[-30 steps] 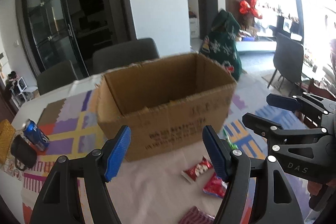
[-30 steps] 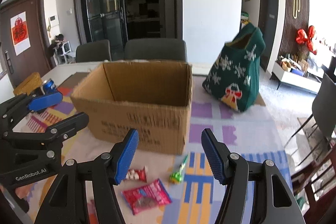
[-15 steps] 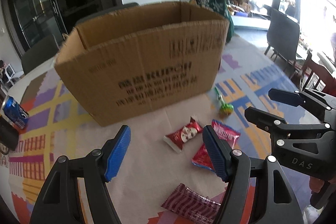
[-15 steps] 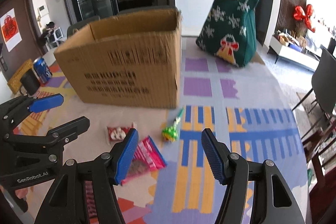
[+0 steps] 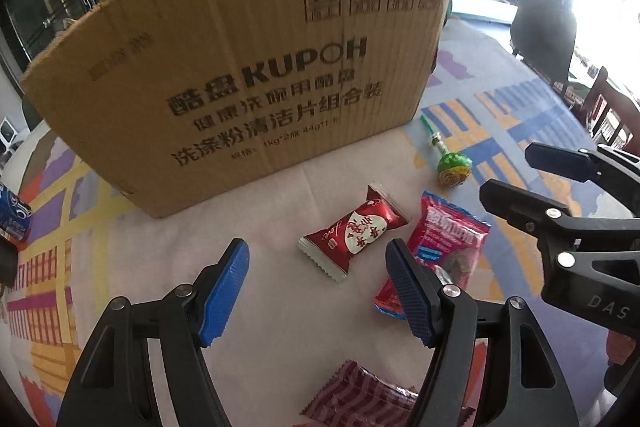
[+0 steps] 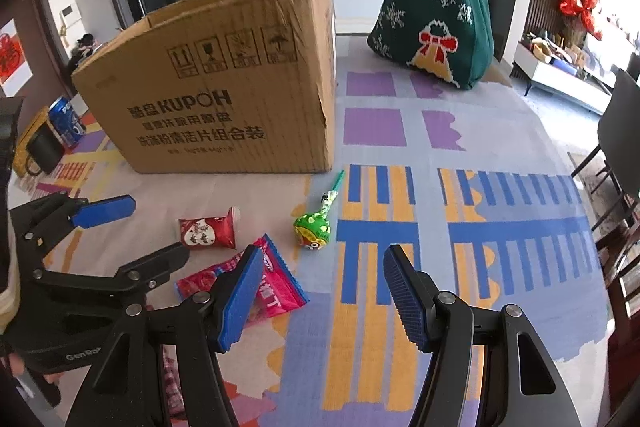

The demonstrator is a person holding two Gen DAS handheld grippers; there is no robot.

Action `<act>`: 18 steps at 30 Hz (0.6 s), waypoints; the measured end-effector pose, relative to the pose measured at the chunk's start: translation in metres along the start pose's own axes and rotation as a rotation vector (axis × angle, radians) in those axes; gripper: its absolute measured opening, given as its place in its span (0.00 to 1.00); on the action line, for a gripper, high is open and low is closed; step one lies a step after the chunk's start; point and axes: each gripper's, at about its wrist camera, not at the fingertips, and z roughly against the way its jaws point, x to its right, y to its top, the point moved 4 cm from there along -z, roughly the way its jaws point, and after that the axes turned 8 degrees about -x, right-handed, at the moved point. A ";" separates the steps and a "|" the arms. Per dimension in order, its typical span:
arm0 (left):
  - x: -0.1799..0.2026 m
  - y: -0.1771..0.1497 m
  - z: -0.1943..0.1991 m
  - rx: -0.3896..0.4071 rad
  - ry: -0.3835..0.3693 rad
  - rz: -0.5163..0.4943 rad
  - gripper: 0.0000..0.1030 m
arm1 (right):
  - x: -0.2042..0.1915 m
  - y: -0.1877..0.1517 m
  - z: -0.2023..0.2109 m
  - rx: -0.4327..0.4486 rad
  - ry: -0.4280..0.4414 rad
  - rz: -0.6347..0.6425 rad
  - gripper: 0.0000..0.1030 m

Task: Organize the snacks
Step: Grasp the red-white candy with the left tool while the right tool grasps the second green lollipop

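The box (image 6: pixel 224 99) stands on the patterned cloth (image 6: pixel 520 247), printed long side toward both cameras, top open; its near bottom edge bounds the working strip on the far side, and its right corner sits just beside the lollipop's stick; right of that corner the cloth lies bare and broad as far as the green bag (image 6: pixel 436 11); to the left a blue can (image 6: pixel 66 121) and a dark mug (image 6: pixel 42 149) stand near the box's left end. The snacks lie in the strip in front of the box: the lollipop (image 6: pixel 314 227), long axis running from its green head near the grippers up and away to the stick tip at the box corner; the red candy (image 5: pixel 354 231), long axis diagonal in the left view, low left to high right, apart from the box; the pink packet (image 5: pixel 444 247) just right of it, long axis steeper, partly behind the left gripper's right finger; a dark red striped wrapper (image 5: pixel 360 399) at the bottom edge of the left view, partly hidden. The left gripper (image 5: pixel 318 289) is released, jaws well apart, above bare cloth below the candy, touching nothing; the right gripper (image 6: pixel 320 293) is likewise released and empty, its left finger (image 6: pixel 240 295) overlapping the packet in view, contact not determinable.
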 end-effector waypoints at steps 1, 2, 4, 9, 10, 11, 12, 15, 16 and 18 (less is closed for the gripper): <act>0.000 0.001 -0.002 -0.004 0.000 -0.001 0.68 | 0.000 0.000 -0.002 -0.003 -0.001 -0.002 0.61; 0.000 0.001 -0.004 -0.009 -0.002 -0.003 0.68 | 0.001 0.000 -0.005 -0.007 -0.001 -0.004 0.61; 0.001 0.003 -0.008 -0.014 -0.001 -0.008 0.68 | 0.001 0.001 -0.008 -0.011 0.000 -0.006 0.61; 0.005 0.008 -0.016 -0.025 -0.007 -0.012 0.68 | 0.000 0.003 -0.015 -0.020 0.009 -0.009 0.61; 0.006 0.010 -0.017 -0.026 -0.007 -0.014 0.68 | -0.001 0.004 -0.016 -0.022 0.010 -0.009 0.61; 0.007 0.011 -0.019 -0.028 -0.008 -0.013 0.68 | -0.001 0.004 -0.017 -0.022 0.011 -0.010 0.61; 0.007 0.012 -0.020 -0.029 -0.010 -0.012 0.68 | 0.000 0.005 -0.017 -0.021 0.013 -0.011 0.61; 0.010 0.016 -0.023 -0.033 -0.022 -0.004 0.65 | 0.000 0.008 -0.019 -0.018 0.014 -0.013 0.61; 0.010 0.017 -0.025 -0.034 -0.029 0.000 0.63 | 0.001 0.010 -0.021 -0.019 0.013 -0.016 0.60; 0.009 0.019 -0.027 -0.040 -0.038 0.011 0.56 | 0.002 0.012 -0.023 -0.023 0.017 -0.021 0.58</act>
